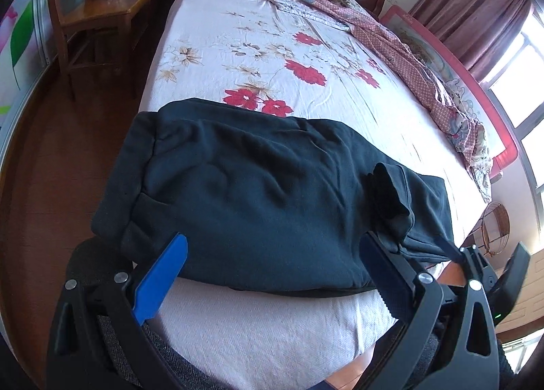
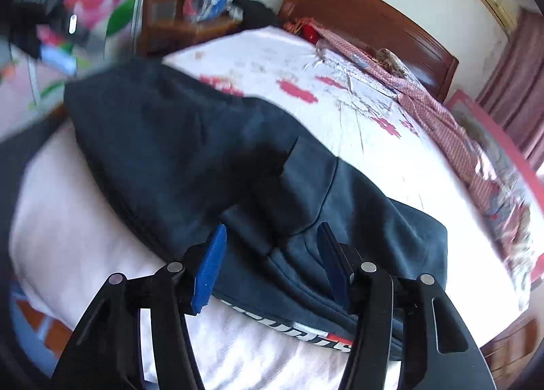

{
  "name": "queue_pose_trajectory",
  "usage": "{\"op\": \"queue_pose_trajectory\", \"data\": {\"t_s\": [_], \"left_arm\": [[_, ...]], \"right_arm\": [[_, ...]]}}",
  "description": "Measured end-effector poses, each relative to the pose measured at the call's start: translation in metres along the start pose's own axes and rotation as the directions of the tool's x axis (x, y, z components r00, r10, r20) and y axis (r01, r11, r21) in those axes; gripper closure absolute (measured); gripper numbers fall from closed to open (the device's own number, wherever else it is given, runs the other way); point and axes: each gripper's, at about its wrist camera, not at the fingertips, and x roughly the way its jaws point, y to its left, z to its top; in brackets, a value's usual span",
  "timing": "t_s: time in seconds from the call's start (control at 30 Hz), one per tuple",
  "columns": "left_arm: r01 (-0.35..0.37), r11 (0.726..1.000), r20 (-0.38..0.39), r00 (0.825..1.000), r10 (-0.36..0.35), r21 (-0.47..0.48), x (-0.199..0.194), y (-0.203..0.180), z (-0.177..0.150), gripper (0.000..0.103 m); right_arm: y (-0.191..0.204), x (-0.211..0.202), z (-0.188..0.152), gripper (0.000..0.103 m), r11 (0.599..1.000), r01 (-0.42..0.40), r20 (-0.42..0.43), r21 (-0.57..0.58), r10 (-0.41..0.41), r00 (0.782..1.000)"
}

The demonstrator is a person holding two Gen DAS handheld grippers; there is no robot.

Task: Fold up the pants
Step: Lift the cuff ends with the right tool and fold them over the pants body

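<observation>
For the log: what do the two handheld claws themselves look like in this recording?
Both match. The left claw and right claw have matte black triangular linkage arms with cut-out windows, silver pivot rivets, and flat bright-blue finger pads. No cables or sleeves are visible.

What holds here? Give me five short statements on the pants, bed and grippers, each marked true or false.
1. The pants lie on the bed. True.
2. The left gripper is shut on the pants. False: its fingers stand wide apart, open, at the near edge of the pants.
3. The pants are bright red. False: they are dark, a blue-black.
4. The right gripper is open, a finger on each side of a stretch of the pants' near edge. True.
5. A wooden chair stands beside the bed. True.
</observation>
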Motion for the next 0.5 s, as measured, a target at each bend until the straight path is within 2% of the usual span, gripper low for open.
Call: {"op": "queue_pose_trajectory", "data": {"t_s": [0.03,0.07,0.1,0.17,0.23,0.3,0.33,0.37,0.4,0.5], "left_arm": [[0.004,1.0,-0.001,1.0,-0.004,-0.008,0.001,0.001,0.0,0.002],[0.008,1.0,-0.003,1.0,-0.008,-0.013,0.002,0.001,-0.001,0.002],[0.015,1.0,-0.007,1.0,-0.015,-0.014,0.002,0.0,-0.002,0.002],[0.026,1.0,-0.012,1.0,-0.026,-0.006,0.002,-0.004,-0.004,0.002],[0.023,1.0,-0.006,1.0,-0.023,0.011,0.0,-0.006,-0.006,0.002],[0.02,1.0,-0.005,1.0,-0.02,0.007,-0.001,-0.005,-0.008,0.002],[0.022,1.0,-0.014,1.0,-0.022,-0.003,0.0,-0.003,-0.01,0.002],[0.024,1.0,-0.029,0.999,-0.025,-0.013,0.003,-0.001,-0.012,0.002],[0.023,1.0,-0.044,0.999,-0.024,-0.02,0.005,0.001,-0.014,0.002],[0.037,0.998,-0.092,0.995,-0.041,-0.042,0.011,0.004,-0.024,0.002]], "right_arm": [[-0.01,0.003,0.003,0.048,0.999,-0.012,-0.007,0.039,0.012,1.0],[-0.015,0.007,0.004,0.048,0.999,0.012,0.0,0.037,-0.012,1.0],[-0.015,0.011,0.003,0.048,0.999,0.037,0.007,0.01,-0.037,0.999],[-0.01,0.021,0.003,0.048,1.0,0.025,0.007,-0.019,-0.025,1.0],[-0.003,0.032,0.004,0.048,0.995,0.025,-0.001,-0.097,-0.026,1.0],[0.012,0.047,0.003,0.05,0.98,0.061,-0.02,-0.189,-0.066,0.998],[0.018,0.057,0.002,0.057,0.976,0.055,-0.055,-0.212,-0.068,0.996],[0.018,0.066,0.0,0.081,0.973,0.052,-0.096,-0.226,-0.076,0.993],[0.016,0.068,0.001,0.092,0.974,0.059,-0.104,-0.219,-0.083,0.991],[0.007,0.059,0.01,0.095,0.989,0.065,-0.076,-0.134,-0.076,0.994]]}}
